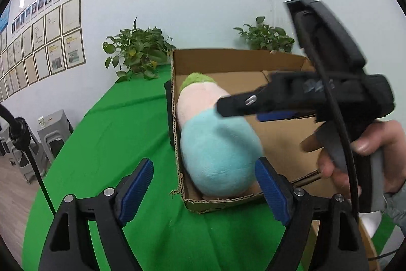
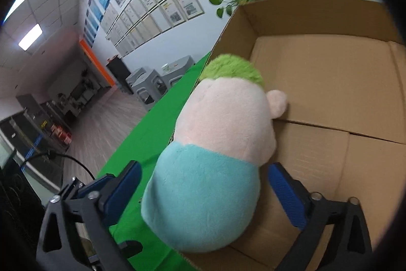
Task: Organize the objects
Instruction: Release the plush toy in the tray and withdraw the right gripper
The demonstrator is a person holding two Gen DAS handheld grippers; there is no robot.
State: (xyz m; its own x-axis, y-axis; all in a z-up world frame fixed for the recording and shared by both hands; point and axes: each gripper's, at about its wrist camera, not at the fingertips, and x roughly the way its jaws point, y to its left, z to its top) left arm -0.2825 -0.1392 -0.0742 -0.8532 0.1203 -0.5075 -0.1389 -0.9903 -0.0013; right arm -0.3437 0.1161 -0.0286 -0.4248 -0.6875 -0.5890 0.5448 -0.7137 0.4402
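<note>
A plush toy (image 1: 215, 133) with a teal body, a pink head and green hair lies in an open cardboard box (image 1: 281, 144) along its left wall. It also shows in the right wrist view (image 2: 210, 166), leaning on the box (image 2: 327, 98) edge. My left gripper (image 1: 205, 194) is open and empty in front of the box's near corner. My right gripper (image 2: 203, 194) is open with its blue pads either side of the toy's teal end, not pressing it. The right gripper also shows in the left wrist view (image 1: 236, 106), above the toy.
The box stands on a table with a green cloth (image 1: 121, 144). Two potted plants (image 1: 137, 52) stand at the table's back by the wall. Grey stools (image 1: 50, 131) are on the floor to the left. A black cable (image 1: 25, 144) runs at the left edge.
</note>
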